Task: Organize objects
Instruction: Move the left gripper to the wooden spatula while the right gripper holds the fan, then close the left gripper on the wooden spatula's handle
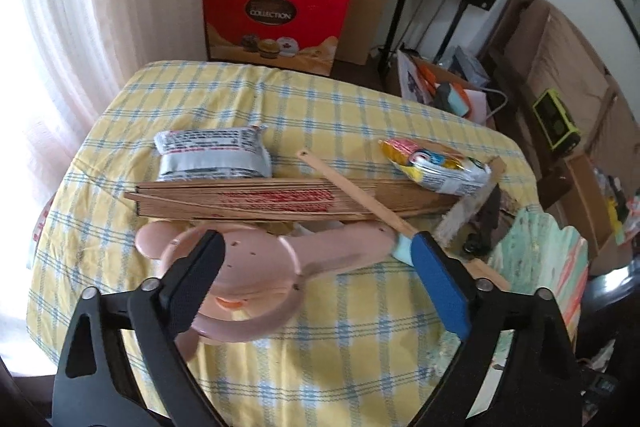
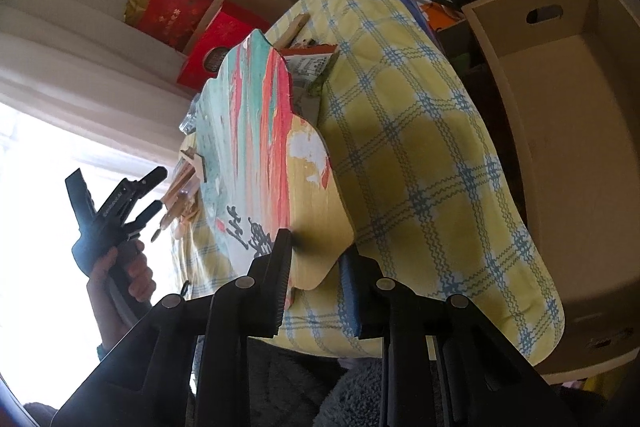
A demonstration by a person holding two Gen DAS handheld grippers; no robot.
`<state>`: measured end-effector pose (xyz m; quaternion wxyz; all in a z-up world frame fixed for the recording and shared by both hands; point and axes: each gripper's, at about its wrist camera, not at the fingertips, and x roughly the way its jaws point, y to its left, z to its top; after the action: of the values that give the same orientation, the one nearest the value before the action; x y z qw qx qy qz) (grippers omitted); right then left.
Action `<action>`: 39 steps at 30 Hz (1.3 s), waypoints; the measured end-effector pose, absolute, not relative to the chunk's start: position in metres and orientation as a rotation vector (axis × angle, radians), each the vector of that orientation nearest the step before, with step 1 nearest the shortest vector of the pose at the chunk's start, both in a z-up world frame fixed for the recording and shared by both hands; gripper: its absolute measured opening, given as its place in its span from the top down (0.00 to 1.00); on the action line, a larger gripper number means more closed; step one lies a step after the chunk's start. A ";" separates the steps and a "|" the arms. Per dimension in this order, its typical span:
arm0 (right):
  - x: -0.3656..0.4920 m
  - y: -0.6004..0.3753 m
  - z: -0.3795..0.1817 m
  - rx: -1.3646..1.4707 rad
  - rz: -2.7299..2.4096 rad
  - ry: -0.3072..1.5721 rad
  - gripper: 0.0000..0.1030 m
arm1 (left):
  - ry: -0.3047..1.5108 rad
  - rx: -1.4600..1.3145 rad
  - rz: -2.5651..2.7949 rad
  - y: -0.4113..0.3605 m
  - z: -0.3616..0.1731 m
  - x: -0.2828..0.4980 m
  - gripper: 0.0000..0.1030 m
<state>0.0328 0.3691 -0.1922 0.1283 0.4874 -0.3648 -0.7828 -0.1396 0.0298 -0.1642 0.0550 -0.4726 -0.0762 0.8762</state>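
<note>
Checked tablecloth [image 1: 240, 107] cluttered; right gripper [image 2: 316, 287] pinches painted board [image 2: 256, 131], left gripper [image 1: 316, 283] spread: centre on pink fan [image 1: 248, 267] first.

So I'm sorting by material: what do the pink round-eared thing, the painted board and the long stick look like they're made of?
Pink round-eared thing: probably plastic; smooth, evenly coloured, slightly glossy.
Painted board: looks like thin wood; bare pale grain beside the matte teal and red paint, held in the right tongs.
Long stick: likely wood or bamboo; pale, unpainted, hole at its end.
</note>
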 end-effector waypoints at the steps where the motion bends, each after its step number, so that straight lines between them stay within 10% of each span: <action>1: 0.033 0.368 -0.191 1.418 -2.281 -1.052 0.78 | -0.244 -1.432 2.656 0.032 -0.165 -0.139 0.17; 6: 0.034 0.365 -0.189 1.419 -2.297 -1.022 0.77 | -0.582 -1.409 2.567 0.033 -0.176 -0.141 0.21; 20: 0.036 0.370 -0.193 1.420 -2.283 -1.052 0.77 | -0.826 -1.504 2.376 0.065 -0.197 -0.147 0.22; 39: 0.039 0.382 -0.187 1.339 -2.323 -1.099 0.76 | -0.859 -1.377 2.296 0.068 -0.207 -0.142 0.49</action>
<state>0.0387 0.3816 -0.1874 0.1218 0.4588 -0.3764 -0.7956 -0.1417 0.0683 -0.2072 0.1643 -0.4830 -0.3014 0.8055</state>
